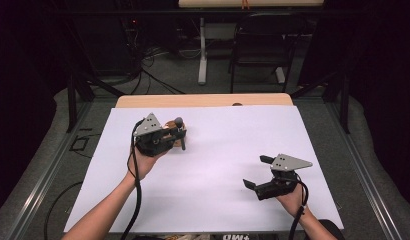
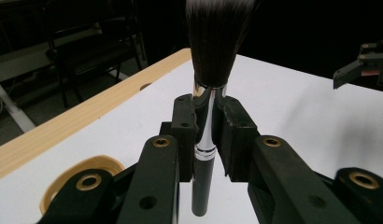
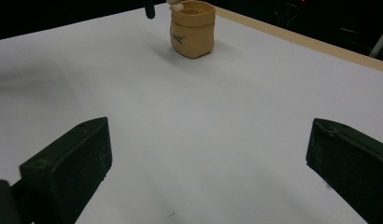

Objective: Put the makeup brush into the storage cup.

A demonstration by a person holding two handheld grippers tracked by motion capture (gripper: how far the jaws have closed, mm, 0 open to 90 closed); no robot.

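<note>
A makeup brush (image 1: 178, 120) with dark bristles, a chrome ferrule and a black handle stands upright, lifted off the white sheet. My left gripper (image 1: 181, 134) is shut on it at the ferrule. In the left gripper view the bristles (image 2: 216, 42) rise above the jaws of the left gripper (image 2: 207, 105). A small tan pouch (image 3: 192, 30) stands open-topped just behind and beside that gripper, and its rim (image 2: 63, 179) shows low at the left. My right gripper (image 1: 256, 171) rests open and empty at the front right; its jaws (image 3: 208, 158) stand wide apart over bare sheet.
A white sheet (image 1: 213, 185) covers the wooden table (image 1: 203, 100), whose bare strip runs along the far edge. Beyond it stand a black chair (image 1: 260, 45) and a table leg (image 1: 202, 55), with cables on the floor.
</note>
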